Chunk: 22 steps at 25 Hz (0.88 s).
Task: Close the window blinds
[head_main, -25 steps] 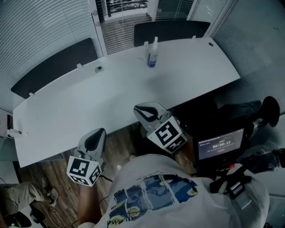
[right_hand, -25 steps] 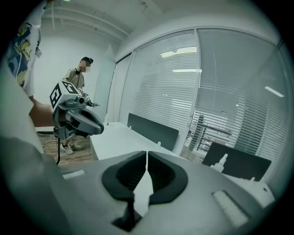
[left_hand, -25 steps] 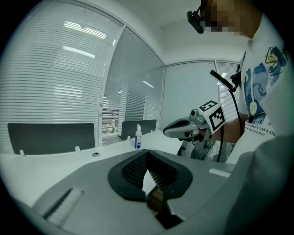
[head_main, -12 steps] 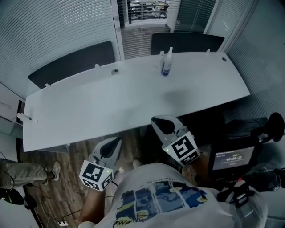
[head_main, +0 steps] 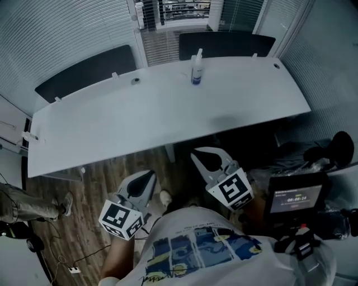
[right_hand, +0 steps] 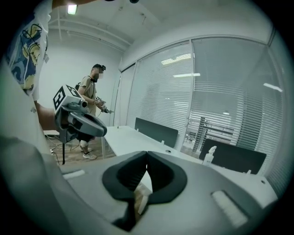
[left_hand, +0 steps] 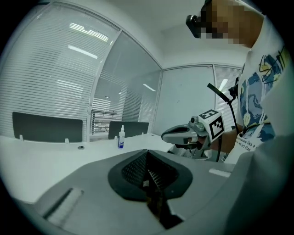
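Note:
Slatted window blinds (head_main: 61, 31) line the walls behind the white desk (head_main: 112, 134); one section at top centre (head_main: 173, 11) has open slats with the outside showing through. That open section also appears in the left gripper view (left_hand: 98, 123) and the right gripper view (right_hand: 206, 128). My left gripper (head_main: 148, 176) and right gripper (head_main: 200, 155) are both shut and empty, held over the wood floor in front of the desk, far from the blinds. Each jaw camera shows shut pads: left gripper (left_hand: 147, 153), right gripper (right_hand: 147, 156).
A spray bottle (head_main: 196, 67) stands at the desk's far edge between two dark partition panels (head_main: 84, 70). Another person (right_hand: 94, 92) stands to the left, their legs (head_main: 22, 204) visible. A small screen (head_main: 293, 198) and a black chair (head_main: 335, 148) sit at right.
Both grippers have drawn away from the desk's front edge and now hang over the floor. The view has shifted with them. Jaws stay shut.

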Tool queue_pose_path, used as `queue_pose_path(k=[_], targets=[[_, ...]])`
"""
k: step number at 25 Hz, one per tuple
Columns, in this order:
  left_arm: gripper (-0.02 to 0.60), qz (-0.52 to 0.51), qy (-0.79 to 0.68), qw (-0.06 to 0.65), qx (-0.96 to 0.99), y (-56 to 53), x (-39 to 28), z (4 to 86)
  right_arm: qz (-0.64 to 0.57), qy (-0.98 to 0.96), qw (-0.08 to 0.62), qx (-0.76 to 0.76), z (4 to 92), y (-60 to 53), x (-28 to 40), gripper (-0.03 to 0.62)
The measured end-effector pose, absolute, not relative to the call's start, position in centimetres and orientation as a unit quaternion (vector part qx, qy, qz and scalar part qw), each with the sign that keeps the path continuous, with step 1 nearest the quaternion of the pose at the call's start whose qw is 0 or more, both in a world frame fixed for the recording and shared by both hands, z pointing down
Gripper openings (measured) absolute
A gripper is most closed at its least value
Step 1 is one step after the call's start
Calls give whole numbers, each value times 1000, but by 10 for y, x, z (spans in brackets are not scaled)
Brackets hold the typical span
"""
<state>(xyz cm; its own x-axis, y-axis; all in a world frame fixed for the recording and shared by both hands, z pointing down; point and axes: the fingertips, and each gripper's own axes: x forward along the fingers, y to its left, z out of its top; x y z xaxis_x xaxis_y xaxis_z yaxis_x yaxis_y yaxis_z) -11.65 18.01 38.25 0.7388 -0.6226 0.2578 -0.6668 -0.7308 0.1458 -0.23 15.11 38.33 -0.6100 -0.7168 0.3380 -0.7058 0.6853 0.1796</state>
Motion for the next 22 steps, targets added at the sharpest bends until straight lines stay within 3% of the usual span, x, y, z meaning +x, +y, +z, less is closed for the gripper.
queue_pose_path(k=[22], targets=[[8,117,-357,120,919,269,-40,398,-18,-917,185,352,398,240,45,3]])
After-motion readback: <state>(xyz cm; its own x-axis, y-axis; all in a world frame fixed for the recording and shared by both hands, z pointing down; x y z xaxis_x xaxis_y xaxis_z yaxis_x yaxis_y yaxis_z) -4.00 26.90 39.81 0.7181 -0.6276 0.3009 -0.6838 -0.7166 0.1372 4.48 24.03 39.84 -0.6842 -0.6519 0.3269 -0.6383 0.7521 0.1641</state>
